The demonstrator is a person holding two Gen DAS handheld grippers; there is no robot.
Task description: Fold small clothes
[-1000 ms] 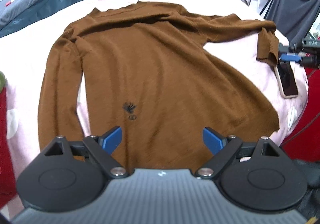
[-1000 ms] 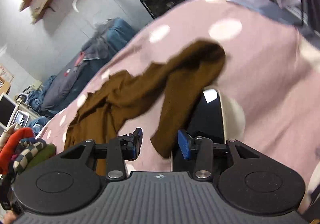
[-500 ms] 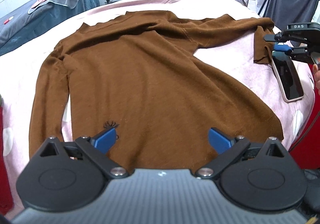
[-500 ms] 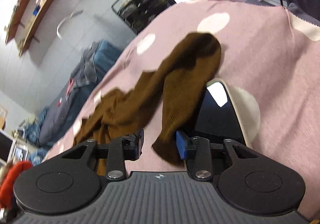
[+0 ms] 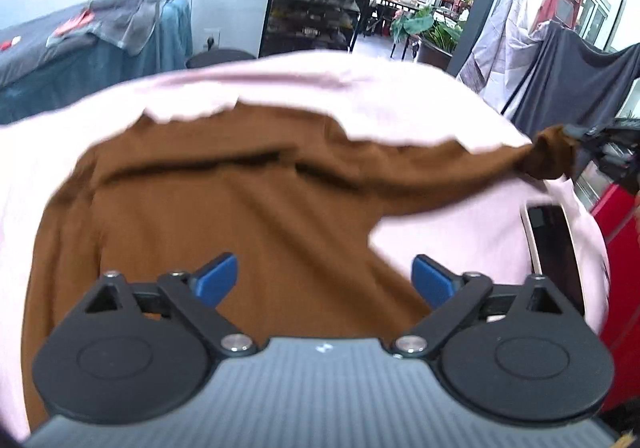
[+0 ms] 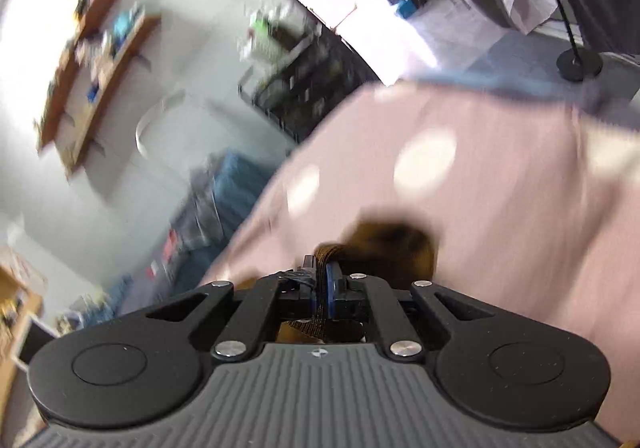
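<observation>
On the pink sheet [image 5: 460, 244], right tongs [image 6: 322, 290] closing — pinching the sweater [image 5: 240, 207] cuff; left tongs [image 5: 324, 280] closing — empty.

No legible text, label, brand, number or sign anywhere; too blurred or small to read.

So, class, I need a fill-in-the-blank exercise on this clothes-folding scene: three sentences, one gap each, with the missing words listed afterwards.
1. The brown knitted sweater lies spread on a ____ cloth.
2. The right gripper, jaws closing, pinches the cuff of the sweater's ____.
3. Beside the sweater lies a dark-screened ____ in a pale case.

Missing words: pink; sleeve; phone
</observation>
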